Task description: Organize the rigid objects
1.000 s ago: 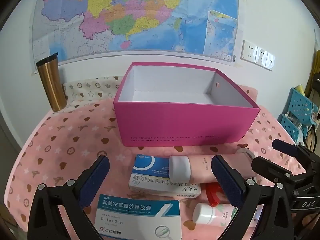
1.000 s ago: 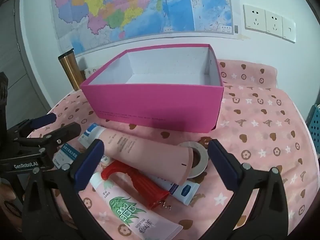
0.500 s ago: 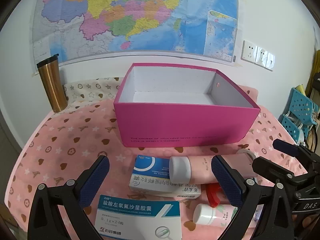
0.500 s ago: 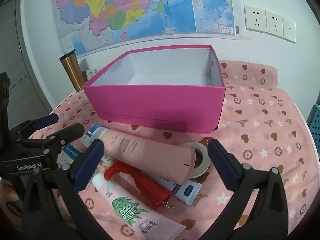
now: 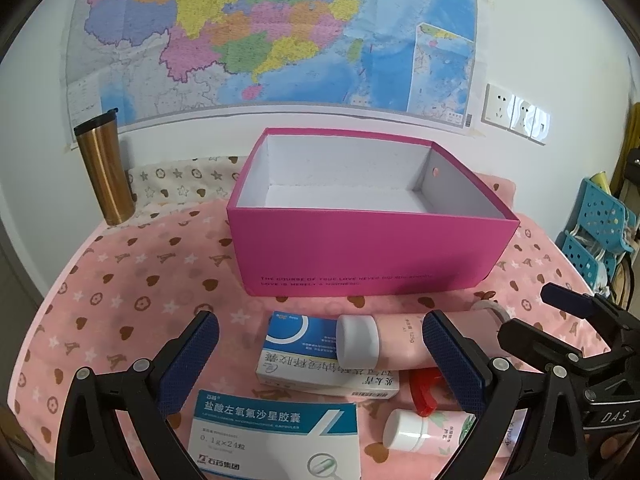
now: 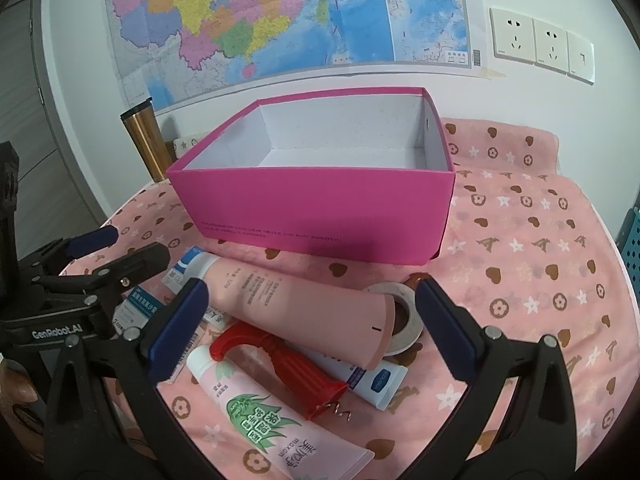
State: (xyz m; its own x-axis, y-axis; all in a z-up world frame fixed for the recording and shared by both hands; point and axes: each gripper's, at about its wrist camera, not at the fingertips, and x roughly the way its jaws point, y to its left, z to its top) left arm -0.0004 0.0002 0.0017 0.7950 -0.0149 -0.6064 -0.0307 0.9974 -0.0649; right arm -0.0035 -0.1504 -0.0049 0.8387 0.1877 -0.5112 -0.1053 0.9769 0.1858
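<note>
Two medicine boxes (three tubes)

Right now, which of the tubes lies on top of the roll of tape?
The plain salmon-pink tube: its flat crimped end rests over the tape roll. The aloe-printed tube and the white-and-blue tube lie nearer the camera, clear of the tape.

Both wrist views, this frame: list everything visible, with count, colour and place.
box: 1, magenta, empty, mid-table.
medicine cartons: 2, white-blue, before box.
pink tube: 1, atop pile.
aloe tube: 1, pink-green, nearest.
blue-white tube: 1, under pink tube.
corkscrew: 1, red, in pile.
tape roll: 1, white, right of pile.
tumbler: 1, gold, back left.
cloth: 1, pink.
map: 1, wall.
left gripper: open.
right gripper: open.
</note>
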